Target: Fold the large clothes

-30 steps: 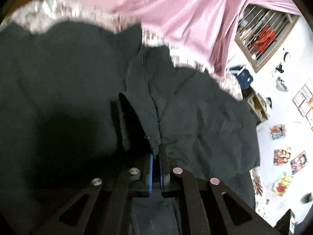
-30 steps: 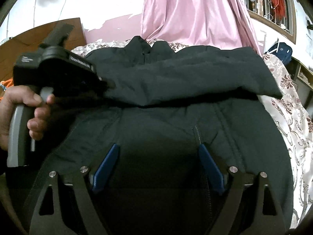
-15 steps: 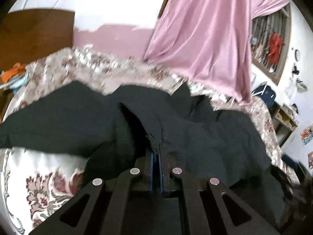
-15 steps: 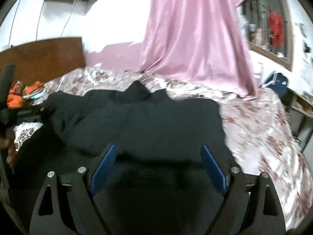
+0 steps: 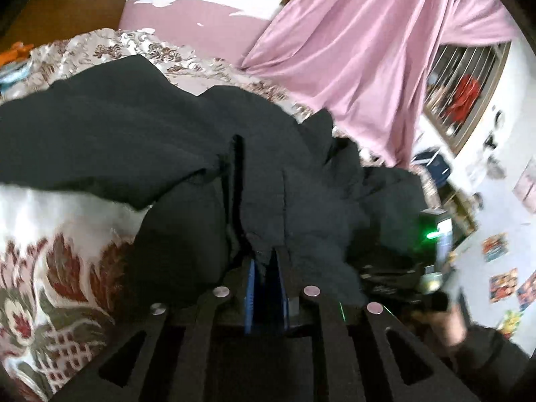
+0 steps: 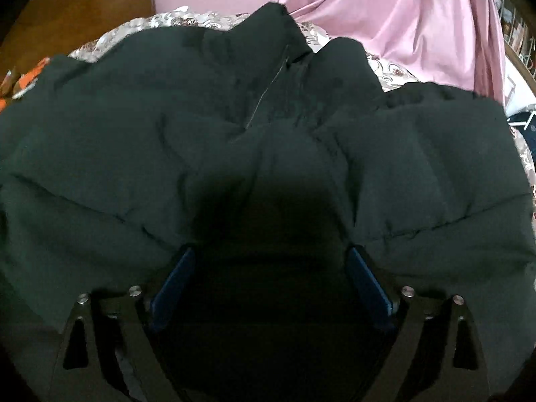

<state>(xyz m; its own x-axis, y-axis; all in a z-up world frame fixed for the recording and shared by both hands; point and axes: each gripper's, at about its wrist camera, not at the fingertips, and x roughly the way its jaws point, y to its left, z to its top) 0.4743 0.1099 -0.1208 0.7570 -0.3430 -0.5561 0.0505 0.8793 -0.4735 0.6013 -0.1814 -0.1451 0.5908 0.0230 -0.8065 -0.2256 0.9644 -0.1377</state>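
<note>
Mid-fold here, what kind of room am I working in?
Most likely a bedroom in a home. The black jacket lies on a bed with a floral bedspread and a wooden headboard; a pink curtain hangs beside a barred window.

Right gripper [image 5: 432, 281] motion-blurred, half cropped.
</note>
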